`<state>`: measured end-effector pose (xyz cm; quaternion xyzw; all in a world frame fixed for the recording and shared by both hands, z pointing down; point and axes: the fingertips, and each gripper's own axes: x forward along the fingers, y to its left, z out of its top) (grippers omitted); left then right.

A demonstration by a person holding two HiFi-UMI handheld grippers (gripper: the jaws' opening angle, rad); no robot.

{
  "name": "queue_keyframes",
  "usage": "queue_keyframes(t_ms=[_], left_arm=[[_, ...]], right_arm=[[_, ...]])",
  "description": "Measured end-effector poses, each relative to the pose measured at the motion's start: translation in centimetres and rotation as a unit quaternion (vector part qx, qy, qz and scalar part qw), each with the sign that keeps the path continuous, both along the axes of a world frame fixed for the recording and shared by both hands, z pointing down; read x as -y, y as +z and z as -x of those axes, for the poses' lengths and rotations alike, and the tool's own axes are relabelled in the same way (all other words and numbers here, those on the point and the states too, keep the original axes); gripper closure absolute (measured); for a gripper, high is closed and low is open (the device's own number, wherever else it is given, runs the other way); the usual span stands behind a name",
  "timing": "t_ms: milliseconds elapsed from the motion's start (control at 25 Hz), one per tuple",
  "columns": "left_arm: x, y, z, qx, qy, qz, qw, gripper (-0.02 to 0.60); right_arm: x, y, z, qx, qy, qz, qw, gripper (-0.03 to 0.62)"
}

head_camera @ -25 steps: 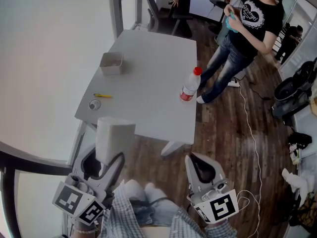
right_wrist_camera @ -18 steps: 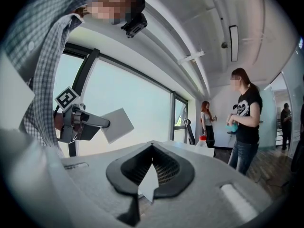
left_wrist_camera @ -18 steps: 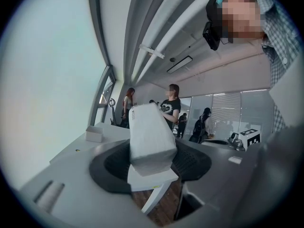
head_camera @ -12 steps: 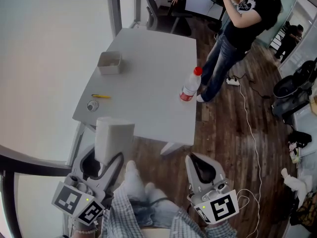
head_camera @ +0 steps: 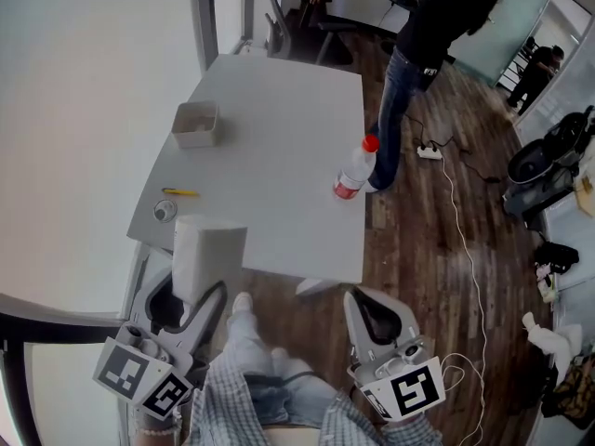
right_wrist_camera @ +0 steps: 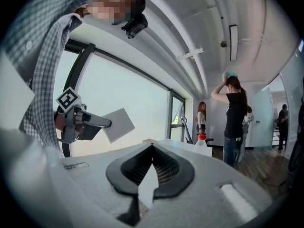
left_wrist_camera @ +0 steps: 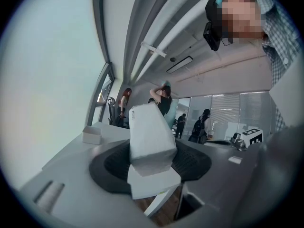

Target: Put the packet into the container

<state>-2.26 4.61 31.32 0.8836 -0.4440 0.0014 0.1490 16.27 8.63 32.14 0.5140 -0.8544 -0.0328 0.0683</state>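
Head view: the left gripper (head_camera: 197,291) has its fingers spread wide and pressed on the two sides of a white packet (head_camera: 209,254), which stands up out of them, over the near edge of the table (head_camera: 279,91). Well beyond those fingers, and a little to their left, the container (head_camera: 195,124) sits open on the table, apart from the packet. Between the fingers and the container lie a yellow pen (head_camera: 179,191) and a small round thing (head_camera: 165,211). The right gripper (head_camera: 358,295) is off to the right of the left fingers, over the wooden floor (head_camera: 437,249), with its fingers brought together and nothing in them. A bottle (head_camera: 356,167) with a red cap stands ahead of those fingers, near the table's right edge, and a person (head_camera: 428,26) stands further on.

Left gripper view: the packet (left_wrist_camera: 149,137) fills the gap between the fingers – held, tilted, its top leaning away. The container (left_wrist_camera: 92,135) shows far left of the fingers.

Right gripper view: the fingertips of the right gripper (right_wrist_camera: 152,151) meet – nothing is gripped. To their left, the left gripper (right_wrist_camera: 78,122) holds the packet (right_wrist_camera: 118,125); the bottle (right_wrist_camera: 202,140) stands ahead to the right.
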Motion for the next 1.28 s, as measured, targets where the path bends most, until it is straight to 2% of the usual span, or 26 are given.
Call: queue_keyframes(t_ms=[560,760,1280], left_arm=[[8.3,0.4,1.7,0.009,0.011,0.015,0.9998,0.324],[11.6,-1.6,1.9,0.012,0.023,0.018,0.9995,0.324],[19.7,0.4,6.3,0.005,0.039,0.028,0.9988,0.324]], right_arm=[[7.7,0.3,1.8,0.001,0.009,0.014,1.000,0.595],[10.7,-1.8,2.0,0.003,0.023,0.016,1.000,0.595],[18.1,-0.8,6.8,-0.006,0.036,0.021,0.999,0.595]])
